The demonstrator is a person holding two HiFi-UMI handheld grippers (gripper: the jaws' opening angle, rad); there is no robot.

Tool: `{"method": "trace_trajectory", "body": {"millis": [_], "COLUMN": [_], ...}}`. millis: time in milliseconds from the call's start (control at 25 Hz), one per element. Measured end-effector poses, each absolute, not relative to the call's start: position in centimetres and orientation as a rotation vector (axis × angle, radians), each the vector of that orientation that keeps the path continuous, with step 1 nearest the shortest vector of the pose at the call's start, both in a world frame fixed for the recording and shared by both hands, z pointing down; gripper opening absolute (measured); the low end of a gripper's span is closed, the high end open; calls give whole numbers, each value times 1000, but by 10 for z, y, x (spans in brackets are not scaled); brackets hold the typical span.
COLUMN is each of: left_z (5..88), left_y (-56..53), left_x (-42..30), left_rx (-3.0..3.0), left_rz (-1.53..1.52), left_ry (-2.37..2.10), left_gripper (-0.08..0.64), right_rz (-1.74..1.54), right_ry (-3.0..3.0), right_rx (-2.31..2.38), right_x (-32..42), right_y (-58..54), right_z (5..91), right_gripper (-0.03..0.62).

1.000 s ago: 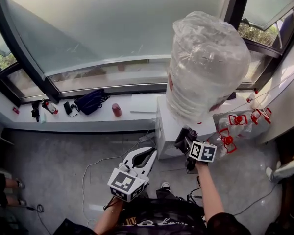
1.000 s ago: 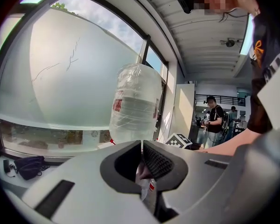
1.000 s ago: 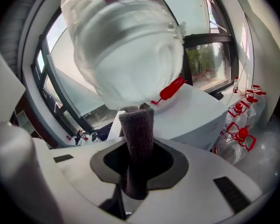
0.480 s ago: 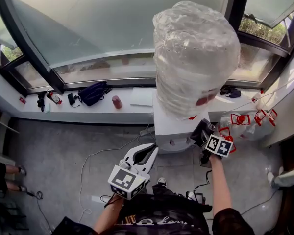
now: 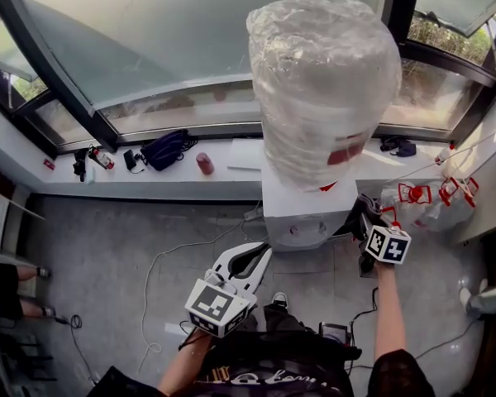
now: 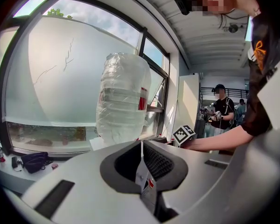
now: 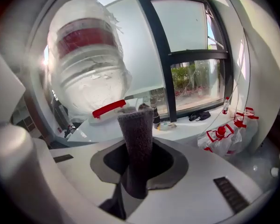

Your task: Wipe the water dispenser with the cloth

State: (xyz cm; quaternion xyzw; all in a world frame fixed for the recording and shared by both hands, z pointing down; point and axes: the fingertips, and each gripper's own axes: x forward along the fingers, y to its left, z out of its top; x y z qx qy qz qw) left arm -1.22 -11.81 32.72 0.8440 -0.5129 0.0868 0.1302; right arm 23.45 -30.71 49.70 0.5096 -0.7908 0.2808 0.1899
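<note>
The white water dispenser [image 5: 302,213] stands under the window with a big plastic-wrapped bottle [image 5: 326,81] upside down on top. My right gripper [image 5: 362,220] is at the dispenser's right side, shut on a dark grey cloth [image 5: 355,215]. In the right gripper view the cloth [image 7: 135,129] sticks up between that gripper's [image 7: 139,169] jaws, with the bottle [image 7: 86,64] and the dispenser's top [image 7: 102,127] beyond it. My left gripper [image 5: 260,253] hangs low in front of the dispenser, shut and empty. Its own view shows the left gripper [image 6: 141,146] shut, with the bottle [image 6: 122,97] ahead.
A black bag [image 5: 167,149] and a red can [image 5: 205,164] lie on the window sill. Several empty red-capped bottles [image 5: 430,201] are heaped right of the dispenser. Cables [image 5: 169,259] trail over the grey floor. A person [image 6: 219,108] stands far off.
My right gripper has carried the cloth rightward, from the dispenser's front round to its right side. The left gripper has hardly moved.
</note>
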Motion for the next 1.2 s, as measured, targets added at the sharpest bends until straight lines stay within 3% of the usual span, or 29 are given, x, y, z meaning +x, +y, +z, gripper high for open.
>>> {"method": "trace_trajectory", "body": {"millis": [320, 840, 1200], "left_z": [337, 357, 391], "left_y": [-109, -77, -77], "left_x": [-14, -70, -93], "left_rx": [2452, 2417, 2469], "left_rz": [259, 300, 329], "left_ry": [-1472, -1497, -1432], "left_gripper": [28, 28, 28], "right_rz": [606, 427, 380], "right_ry": [-2339, -2423, -2372], "right_rx": [1175, 812, 789], "right_x": [173, 10, -38], "right_y": [-244, -177, -177], "right_z": [490, 511, 552], "right_gripper": [101, 101, 101]}}
